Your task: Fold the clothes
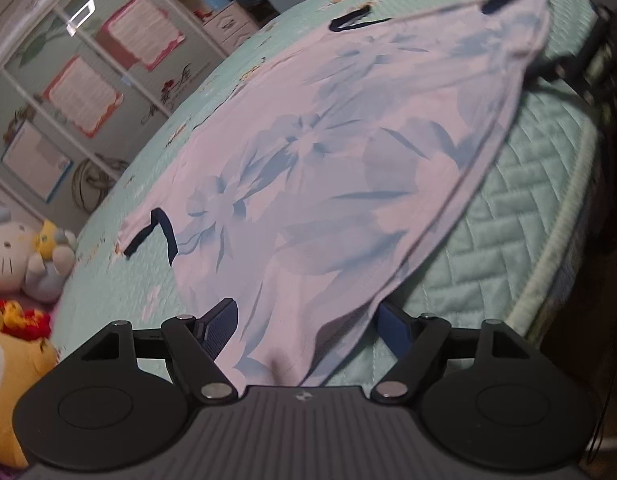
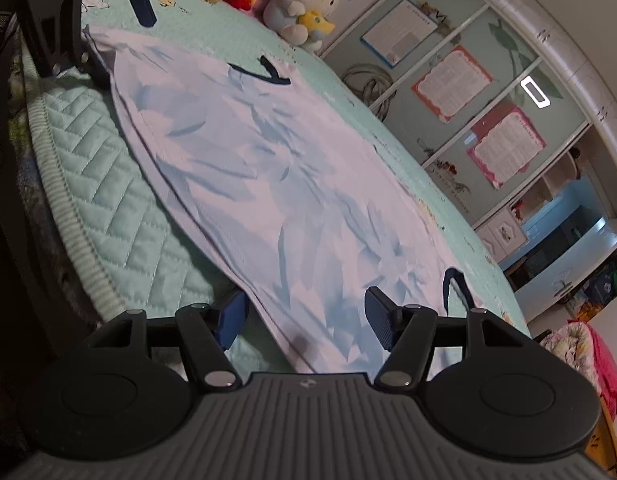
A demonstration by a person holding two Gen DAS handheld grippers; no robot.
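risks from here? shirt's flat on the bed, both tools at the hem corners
1. Both tools, left tool and right tool, stand open around the shirt hem; closing may also pinch the quilted cover.
2. The hem lies near the bed edge; a tug could drag it off.

You get dim, cool indoor light w/ soft motion blur in both views. Glare: bright rectangular ceiling-light reflection (image 2: 535, 92) on glass. Fisheye bends edges; dark corners lose detail.
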